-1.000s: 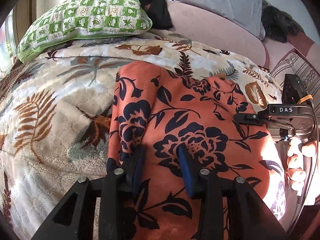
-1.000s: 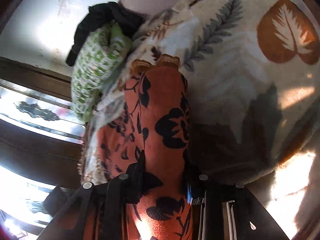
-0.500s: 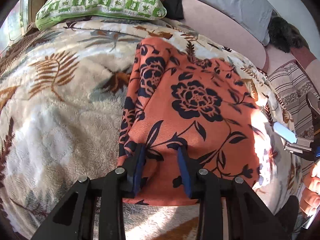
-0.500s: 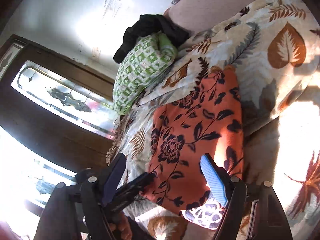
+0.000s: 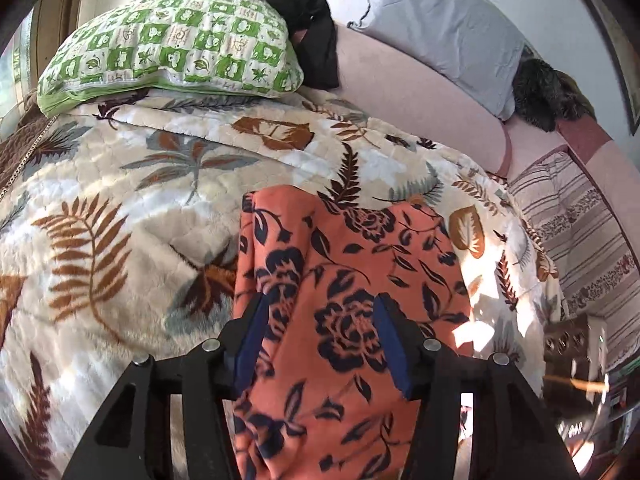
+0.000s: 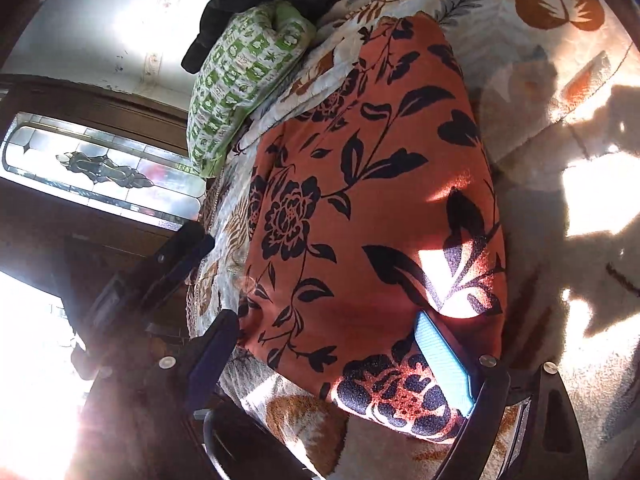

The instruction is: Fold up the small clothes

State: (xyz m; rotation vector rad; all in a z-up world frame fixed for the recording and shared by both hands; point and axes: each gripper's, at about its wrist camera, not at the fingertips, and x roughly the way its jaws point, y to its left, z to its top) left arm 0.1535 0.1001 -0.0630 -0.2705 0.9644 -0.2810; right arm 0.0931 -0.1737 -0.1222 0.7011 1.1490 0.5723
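Since a second ago I've let go with both hands: back then each gripper was pinched onto the orange floral cloth [image 5: 352, 280], now both have pulled back off it. My left gripper [image 5: 320, 340] is about half spread and its jaws are opening, with the cloth running under and between the blue pads [image 5: 250, 344] but not squeezed by them. My right gripper [image 6: 332, 360] is spread wide and opening a bit more, parked over the near corner of the same cloth, nothing clamped there either. Its light blue pad [image 6: 442, 364] catches the sun.

The cloth itself lies folded into a long strip on the leaf-print blanket [image 5: 120, 220], one edge doubled over on the left side in the left wrist view. Further back there's a green checked pillow [image 5: 172, 52] with a black garment [image 5: 288, 4] heaped on it, plus a grey pillow [image 5: 440, 28] against the pink headboard [image 5: 420, 92]. In the right wrist view, my left gripper pokes in from the left edge, next to a wooden door with a glass panel [image 6: 100, 164].
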